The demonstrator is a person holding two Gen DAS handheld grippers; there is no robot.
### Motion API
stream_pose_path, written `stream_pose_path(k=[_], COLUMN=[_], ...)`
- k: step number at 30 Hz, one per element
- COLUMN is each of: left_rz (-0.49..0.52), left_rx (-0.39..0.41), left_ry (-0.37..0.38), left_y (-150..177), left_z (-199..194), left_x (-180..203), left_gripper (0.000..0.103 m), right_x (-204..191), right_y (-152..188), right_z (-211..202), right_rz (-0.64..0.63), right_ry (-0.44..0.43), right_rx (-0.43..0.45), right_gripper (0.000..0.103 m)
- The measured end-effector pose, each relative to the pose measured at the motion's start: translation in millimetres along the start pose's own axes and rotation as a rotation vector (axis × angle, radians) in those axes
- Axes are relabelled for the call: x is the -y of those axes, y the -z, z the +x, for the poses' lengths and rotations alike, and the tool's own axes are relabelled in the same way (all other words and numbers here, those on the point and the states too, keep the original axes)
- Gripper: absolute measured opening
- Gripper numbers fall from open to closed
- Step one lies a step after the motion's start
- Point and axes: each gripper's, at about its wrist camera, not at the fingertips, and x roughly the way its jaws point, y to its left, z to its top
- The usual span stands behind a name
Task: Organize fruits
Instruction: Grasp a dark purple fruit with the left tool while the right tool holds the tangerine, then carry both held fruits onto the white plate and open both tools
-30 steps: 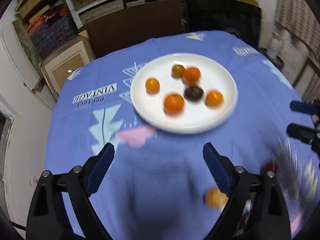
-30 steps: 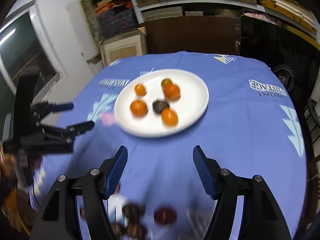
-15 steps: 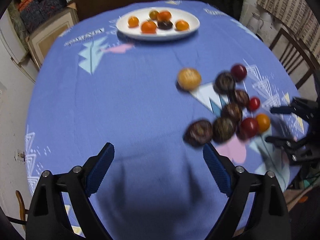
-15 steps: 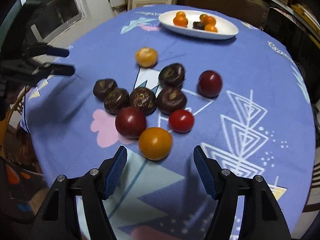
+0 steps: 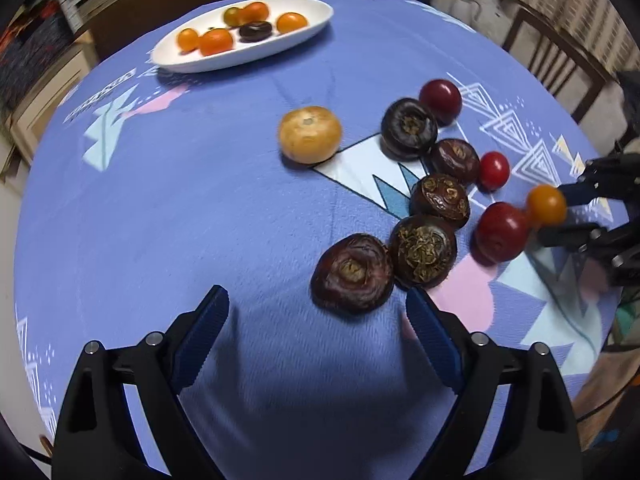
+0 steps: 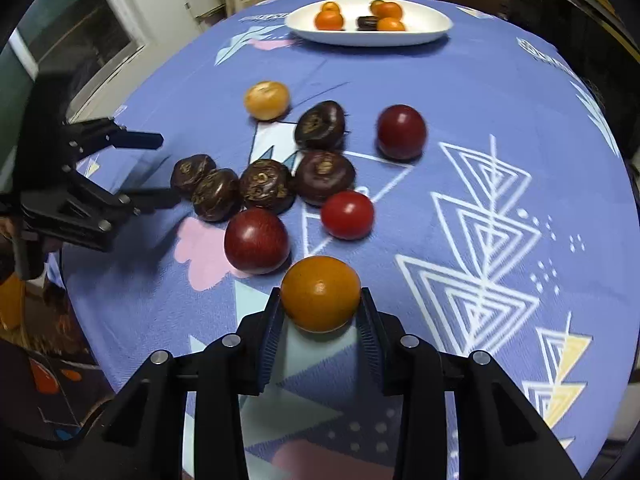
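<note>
Right tongs [image 6: 320,312] have just closed on orange fruit [image 6: 320,293]; left tongs [image 5: 318,334] gape wide.

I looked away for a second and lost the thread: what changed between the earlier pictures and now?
Both grippers swung from over the white plate down to the loose fruits. The right gripper has just been closing and now clamps the orange tomato. The left gripper stayed wide open, empty, now near the dark fruit. Plate contents and the other loose fruits look unmoved.
</note>
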Motion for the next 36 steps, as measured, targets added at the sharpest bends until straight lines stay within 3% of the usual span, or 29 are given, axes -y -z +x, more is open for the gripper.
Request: stream_pose_path(k=[5, 6, 7, 8, 9, 14, 24, 31, 36], left_rz=[0.043, 0.051, 0.060, 0.073, 0.081, 0.068, -0.050, -0.098, -0.155], left_rx=[0.009, 0.011, 0.013, 0.004, -0.007, -0.012, 0.085, 0.193, 0.228], left_ry=[0.037, 0.063, 0.079, 0.095, 0.095, 0.122, 0.099, 0.023, -0.048], left_y=[-5.0, -6.2, -7.0, -8.0, -8.5, -8.8, -39.5, -111.6, -171.3], left_z=[8.3, 7.9, 7.0, 7.5, 8.6, 4.7, -50.0, -91.6, -95.0], left_x=[-0.3, -0.4, 0.2, 1.7, 3.5, 5.3, -25.1, -65.2, -93.9], left_gripper=[0.087, 0.077, 0.057, 0.046, 0.043, 0.042, 0.042, 0.042, 0.043], right_x=[-3.9, -4.6, -5.6, -6.0, -6.1, -4.9, 3.0, 17.6, 28.3], right_y=[3.3, 4.2, 4.7, 5.8, 6.2, 5.2, -23.2, -117.5, -184.4], right_z=[-1.5, -1.7, -1.7, -2.4, -2.4, -4.0, -26.8, -71.8, -84.4], right_rz=[0.018, 0.020, 0.024, 0.028, 0.031, 0.039, 0.057, 0.050, 0.027], right_ry=[0.001, 0.000, -0.002, -0.002, -0.003, -0.010, -0.072, -0.149, -0.122], right_rx=[-0.007, -0.007, -0.008, -0.008, -0.008, -0.005, 0.069, 0.251, 0.357], right_gripper=[0.038, 0.038, 0.038, 0.038, 0.038, 0.038, 0.038, 0.038, 0.038])
